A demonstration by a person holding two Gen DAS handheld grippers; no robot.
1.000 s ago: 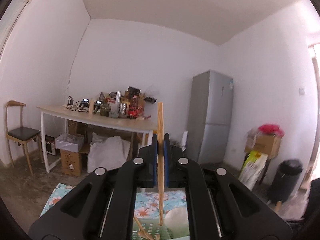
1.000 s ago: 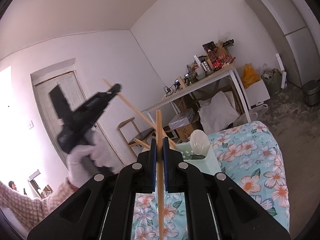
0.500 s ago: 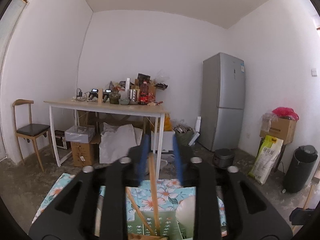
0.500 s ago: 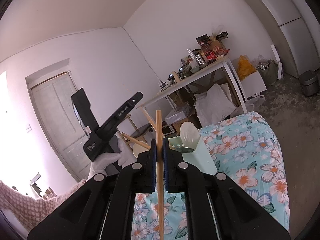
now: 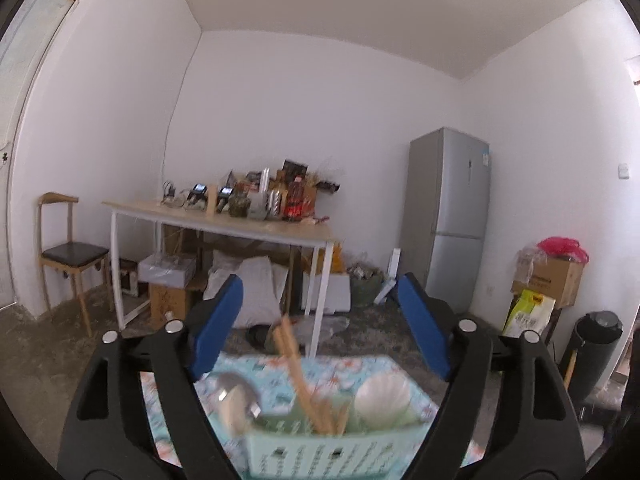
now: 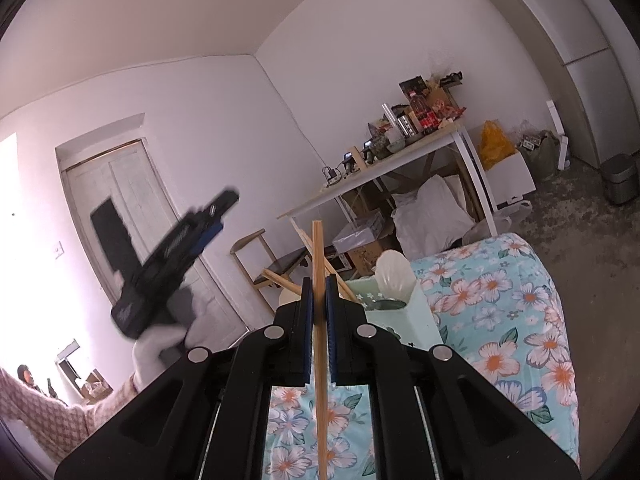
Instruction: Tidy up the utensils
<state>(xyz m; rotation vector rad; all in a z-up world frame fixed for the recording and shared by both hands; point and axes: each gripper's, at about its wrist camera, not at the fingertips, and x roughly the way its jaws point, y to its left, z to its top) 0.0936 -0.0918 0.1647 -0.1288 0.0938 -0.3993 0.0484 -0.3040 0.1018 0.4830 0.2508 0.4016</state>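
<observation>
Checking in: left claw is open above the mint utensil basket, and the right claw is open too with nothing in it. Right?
Not quite. The left claw is indeed open above the mint utensil basket, its jaws having just been opening, nothing between them. But the right claw is shut on a wooden chopstick, as the right wrist view shows.

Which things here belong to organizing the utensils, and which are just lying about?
Part of the job:
- mint basket
- chopsticks in the basket
- metal spoon
- white spoon
- chopstick clamped in the right gripper

Lying about:
- fridge
- chair
- cluttered table
- bin
</observation>
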